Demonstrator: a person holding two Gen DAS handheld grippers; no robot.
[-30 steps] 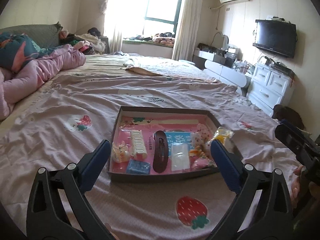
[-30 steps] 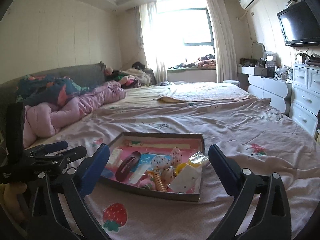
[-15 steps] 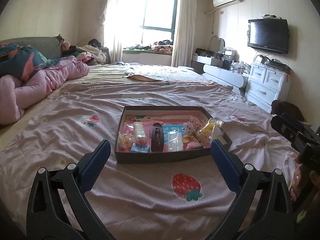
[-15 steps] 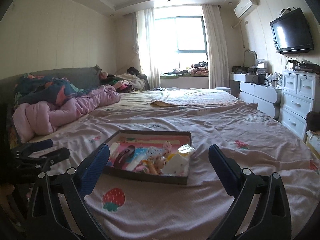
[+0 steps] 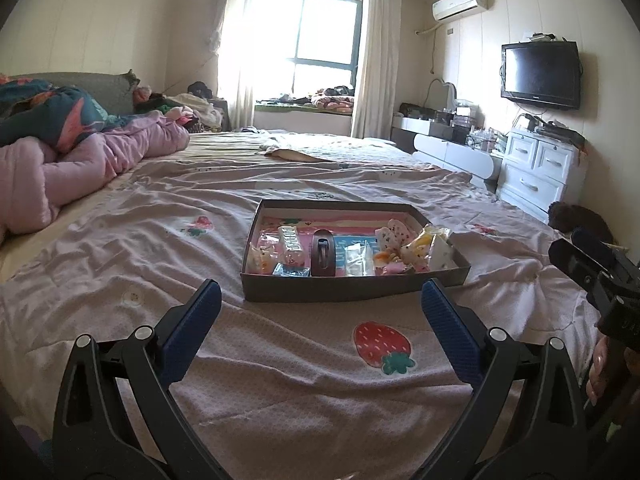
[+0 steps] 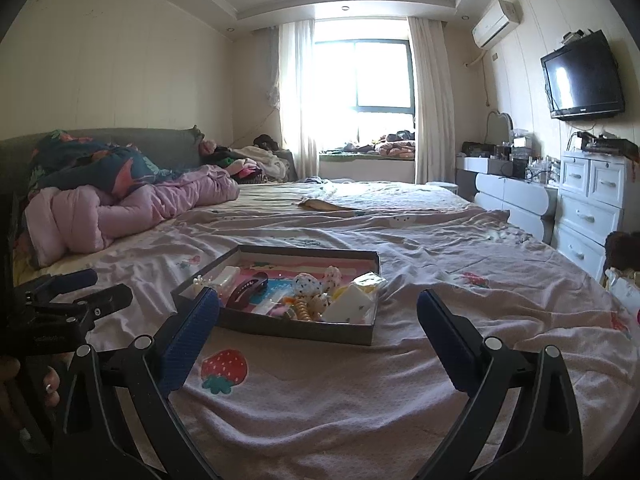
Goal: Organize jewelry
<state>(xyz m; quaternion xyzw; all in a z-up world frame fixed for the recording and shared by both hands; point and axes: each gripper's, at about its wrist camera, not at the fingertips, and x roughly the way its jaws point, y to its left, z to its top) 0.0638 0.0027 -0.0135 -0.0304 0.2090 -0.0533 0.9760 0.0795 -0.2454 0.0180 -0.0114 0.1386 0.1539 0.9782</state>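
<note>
A shallow cardboard box (image 5: pixel 352 290) (image 6: pixel 296 330) lies on the pink bedspread, filled with hair accessories: a dark brown hair clip (image 5: pixel 323 254) (image 6: pixel 248 288), a white clip (image 5: pixel 291 242), a blue packet (image 5: pixel 291 270), a clear packet (image 5: pixel 358 258), spotted fabric pieces (image 5: pixel 394 236) (image 6: pixel 308 282) and a spiral hair tie (image 6: pixel 302 312). My left gripper (image 5: pixel 320 316) hangs open, short of the box's near wall, holding nothing. My right gripper (image 6: pixel 318 320) is open too, low over the bedspread, its left finger in front of the box's near left corner.
A strawberry print (image 5: pixel 382 346) (image 6: pixel 222 368) marks the bedspread just before the box. Bunched pink quilts (image 5: pixel 80 164) (image 6: pixel 120 208) lie at the left. White drawers (image 5: pixel 536 170) (image 6: pixel 588 208) and a wall television (image 5: pixel 540 74) stand beyond the bed's right edge. A hand (image 5: pixel 600 372) holds the other gripper.
Both grippers have drawn back from the box and tilted up, so the box looks smaller and farther, and more of the room shows. Their fingers stay spread as before.
</note>
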